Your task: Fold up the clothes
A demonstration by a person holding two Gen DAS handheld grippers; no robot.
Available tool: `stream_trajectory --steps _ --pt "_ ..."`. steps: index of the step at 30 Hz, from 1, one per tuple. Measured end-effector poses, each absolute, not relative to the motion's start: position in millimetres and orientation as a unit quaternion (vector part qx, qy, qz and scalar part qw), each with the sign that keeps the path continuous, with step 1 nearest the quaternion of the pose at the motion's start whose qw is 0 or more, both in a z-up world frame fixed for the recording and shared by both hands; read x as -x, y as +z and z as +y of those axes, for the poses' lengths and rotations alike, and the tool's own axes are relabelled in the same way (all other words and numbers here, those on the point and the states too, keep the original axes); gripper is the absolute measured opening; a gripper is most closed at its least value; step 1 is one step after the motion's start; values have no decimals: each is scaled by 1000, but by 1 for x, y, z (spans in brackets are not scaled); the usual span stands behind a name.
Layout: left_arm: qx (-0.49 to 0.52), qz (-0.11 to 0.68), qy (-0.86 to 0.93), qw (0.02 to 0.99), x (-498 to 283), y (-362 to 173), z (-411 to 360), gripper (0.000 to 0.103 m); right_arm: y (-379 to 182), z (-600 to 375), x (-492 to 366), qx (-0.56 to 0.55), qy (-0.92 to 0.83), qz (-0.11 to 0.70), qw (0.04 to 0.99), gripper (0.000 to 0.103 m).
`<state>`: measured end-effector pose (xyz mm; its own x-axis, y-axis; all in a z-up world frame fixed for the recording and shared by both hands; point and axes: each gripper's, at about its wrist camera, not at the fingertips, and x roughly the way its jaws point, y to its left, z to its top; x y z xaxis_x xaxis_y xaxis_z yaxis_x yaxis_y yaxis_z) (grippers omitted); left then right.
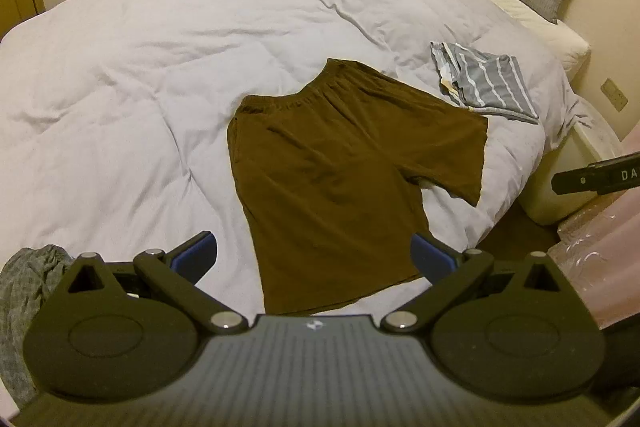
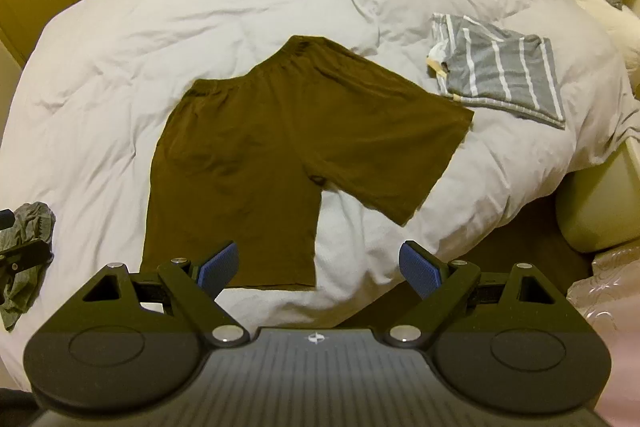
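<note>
1. Left gripper (image 1: 314,255): fingers spread wide, grasping nothing; hangs above the hem of the nearer leg, seemingly placed to reach the cloth.
2. Right gripper (image 2: 318,267): likewise released and empty, over the bare duvet just beside that hem.
3. Brown shorts (image 2: 288,131): spread flat, legs apart, waistband away from the grippers; laid open, which suits a lengthwise fold.
4. Crumpled grey garment (image 2: 24,255): bunched at the bed's near left edge, apparently awaiting its turn.
5. Striped grey garment (image 2: 504,79): folded compact, set apart beyond the shorts, probably a finished pile.
6. White duvet (image 1: 160,67): the working surface.
</note>
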<state>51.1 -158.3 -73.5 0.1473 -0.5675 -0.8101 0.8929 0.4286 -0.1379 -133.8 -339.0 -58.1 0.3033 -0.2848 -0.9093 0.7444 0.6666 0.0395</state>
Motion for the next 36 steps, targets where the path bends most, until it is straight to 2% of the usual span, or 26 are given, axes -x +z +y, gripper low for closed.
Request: stream_trajectory --steps 19,30,36 --pt "-195 443 -465 741 -42 -84 -172 101 -76 -364 132 -241 -306 501 772 89" --pt "-195 427 -456 756 12 -87 -231 101 -88 -438 176 -248 -298 485 784 89" --pt "-235 405 -499 729 26 -88 -272 101 -91 -468 197 -262 -335 480 768 89"
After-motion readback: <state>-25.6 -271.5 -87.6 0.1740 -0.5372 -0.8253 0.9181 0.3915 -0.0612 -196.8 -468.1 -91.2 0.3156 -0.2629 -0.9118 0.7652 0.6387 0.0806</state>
